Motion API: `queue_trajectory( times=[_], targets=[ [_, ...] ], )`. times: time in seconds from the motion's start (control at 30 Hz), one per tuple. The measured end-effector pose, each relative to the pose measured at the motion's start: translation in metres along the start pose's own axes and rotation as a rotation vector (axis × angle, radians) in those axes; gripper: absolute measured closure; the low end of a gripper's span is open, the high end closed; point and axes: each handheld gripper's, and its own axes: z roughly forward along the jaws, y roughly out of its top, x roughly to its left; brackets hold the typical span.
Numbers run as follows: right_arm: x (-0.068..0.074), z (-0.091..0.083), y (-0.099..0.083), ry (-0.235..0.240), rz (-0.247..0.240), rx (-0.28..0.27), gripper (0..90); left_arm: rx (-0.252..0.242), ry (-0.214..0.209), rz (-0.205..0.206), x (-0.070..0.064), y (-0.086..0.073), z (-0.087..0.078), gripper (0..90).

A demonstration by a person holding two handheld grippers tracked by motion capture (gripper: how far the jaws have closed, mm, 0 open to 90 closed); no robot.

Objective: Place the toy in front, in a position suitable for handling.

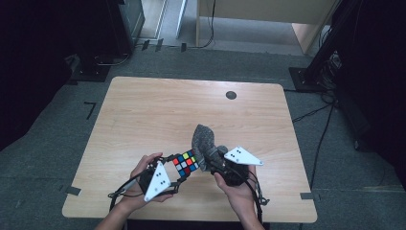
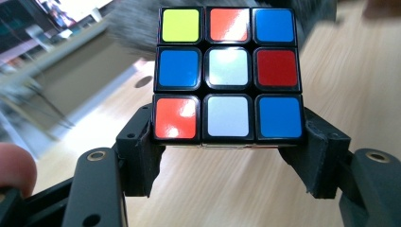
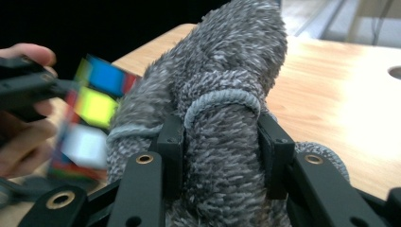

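Observation:
A scrambled puzzle cube [image 1: 186, 164] with black edges is held just above the table's front middle. My left gripper [image 1: 178, 170] is shut on it; in the left gripper view both jaws clamp the cube [image 2: 228, 74] by its lower row of tiles. A fuzzy grey sock [image 1: 204, 140] rises right beside the cube, touching or nearly touching it. My right gripper [image 1: 214, 159] is shut on the sock; in the right gripper view the jaws pinch a fold of the sock [image 3: 222, 118] near its ribbed cuff. The cube [image 3: 92, 118] appears blurred at the left there.
The wooden table [image 1: 158, 112] has a round dark grommet [image 1: 231, 95] near its far edge. Dark stands and cables sit on the grey floor around it, and tape marks lie near the table's front corners.

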Motion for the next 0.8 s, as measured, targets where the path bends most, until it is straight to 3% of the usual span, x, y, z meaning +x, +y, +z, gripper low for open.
queue_trajectory(
  times=[0.03,0.07,0.1,0.17,0.2,0.27,0.33,0.37,0.4,0.5,0.53,0.57,0.6,0.63,0.67,0.7,0.73,0.77,0.8],
  targets=[
    [0.000,0.000,0.000,0.000,0.000,0.000,61.4,0.000,0.000,0.000,0.000,0.000,0.000,34.3],
    [-0.002,-0.002,0.001,0.006,0.021,-0.014,61.4,-0.016,-0.019,-0.040,0.004,0.000,-0.001,34.3],
    [-0.001,-0.008,0.004,0.041,0.048,-0.067,61.4,-0.026,-0.041,-0.074,0.007,0.000,-0.002,34.3],
    [0.001,-0.011,0.005,0.064,0.043,-0.094,61.4,-0.034,-0.060,-0.104,0.010,-0.001,-0.003,34.3],
    [0.010,-0.012,0.006,0.094,0.003,-0.114,61.4,-0.037,-0.070,-0.119,0.011,-0.001,-0.003,34.3],
    [0.014,-0.008,0.005,0.057,-0.037,-0.091,61.4,-0.038,-0.084,-0.147,0.013,-0.001,-0.003,34.3],
    [0.011,-0.006,0.003,0.012,-0.029,-0.073,61.5,-0.048,-0.112,-0.229,0.019,-0.003,-0.002,34.3],
    [0.011,-0.006,0.003,0.012,-0.029,-0.073,61.5,-0.048,-0.112,-0.229,0.019,-0.003,-0.002,34.3],
    [0.010,-0.006,0.002,-0.015,-0.029,-0.070,61.5,-0.055,-0.130,-0.277,0.024,-0.004,-0.003,34.3],
    [0.010,-0.012,0.003,-0.008,-0.027,-0.125,61.5,-0.059,-0.154,-0.382,0.032,-0.006,-0.002,34.3],
    [0.017,-0.016,0.004,0.024,-0.063,-0.192,61.4,-0.051,-0.158,-0.399,0.034,-0.006,-0.001,34.3],
    [0.017,-0.016,0.004,0.024,-0.063,-0.192,61.4,-0.044,-0.152,-0.408,0.034,-0.006,-0.001,34.3],
    [0.027,-0.019,0.005,0.056,-0.116,-0.233,61.3,-0.038,-0.159,-0.423,0.034,-0.006,0.000,34.3],
    [0.027,-0.019,0.005,0.056,-0.116,-0.233,61.3,-0.036,-0.172,-0.443,0.035,-0.006,0.001,34.3],
    [0.036,-0.018,0.004,0.065,-0.166,-0.235,61.1,-0.042,-0.181,-0.464,0.035,-0.006,0.002,34.3],
    [0.036,-0.018,0.004,0.065,-0.166,-0.235,61.1,-0.048,-0.195,-0.482,0.035,-0.005,0.002,34.3],
    [0.040,-0.013,0.001,0.010,-0.207,-0.203,60.5,-0.041,-0.194,-0.498,0.035,-0.005,0.002,34.3],
    [0.040,-0.012,0.000,-0.034,-0.218,-0.191,60.5,-0.041,-0.194,-0.498,0.035,-0.005,0.002,34.3],
    [0.040,-0.012,0.000,-0.034,-0.218,-0.191,60.5,-0.036,-0.189,-0.503,0.036,-0.005,0.002,34.3]
  ],
)
